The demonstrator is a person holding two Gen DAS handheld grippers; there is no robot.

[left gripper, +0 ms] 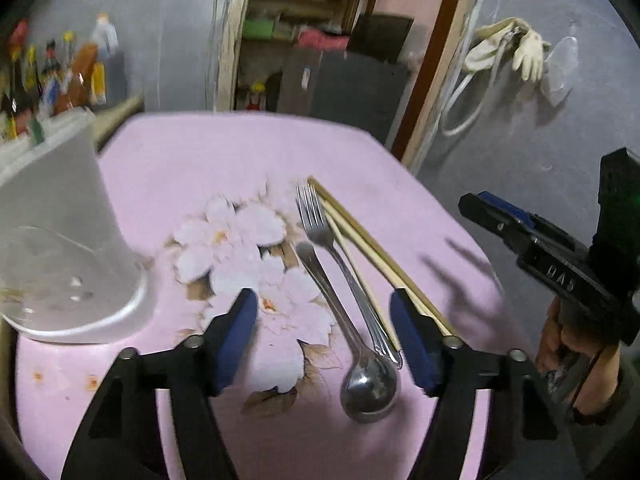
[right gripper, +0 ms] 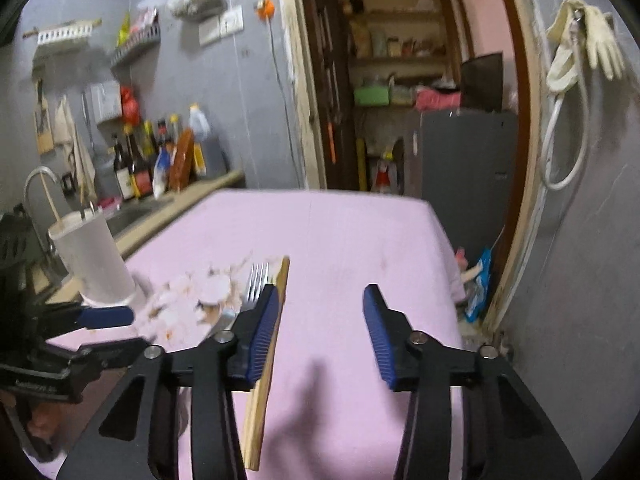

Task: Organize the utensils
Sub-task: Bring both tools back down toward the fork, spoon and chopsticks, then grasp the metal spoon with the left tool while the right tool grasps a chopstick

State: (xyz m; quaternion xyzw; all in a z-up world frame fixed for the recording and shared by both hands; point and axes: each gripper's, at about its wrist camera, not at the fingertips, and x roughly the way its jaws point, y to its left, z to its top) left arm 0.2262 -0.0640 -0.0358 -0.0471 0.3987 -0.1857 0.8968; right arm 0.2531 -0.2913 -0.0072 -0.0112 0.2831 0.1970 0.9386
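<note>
A steel spoon (left gripper: 360, 368), a steel fork (left gripper: 332, 248) and a pair of wooden chopsticks (left gripper: 372, 248) lie side by side on the pink flowered tablecloth (left gripper: 200, 152). My left gripper (left gripper: 324, 308) is open and empty, hovering above them with the spoon and fork between its fingers. My right gripper (right gripper: 320, 312) is open and empty over bare cloth just right of the chopsticks (right gripper: 268, 360); it shows at the right of the left wrist view (left gripper: 480, 208). The fork tines (right gripper: 256, 284) show by its left finger. A white utensil holder (right gripper: 94, 256) stands at the table's left.
The white holder (left gripper: 68, 216) is close on the left in the left wrist view. A counter with bottles (right gripper: 160, 160) and a sink faucet (right gripper: 38, 184) lies left of the table. A doorway with shelves (right gripper: 400, 80) is behind. The table edge (right gripper: 444, 240) drops off on the right.
</note>
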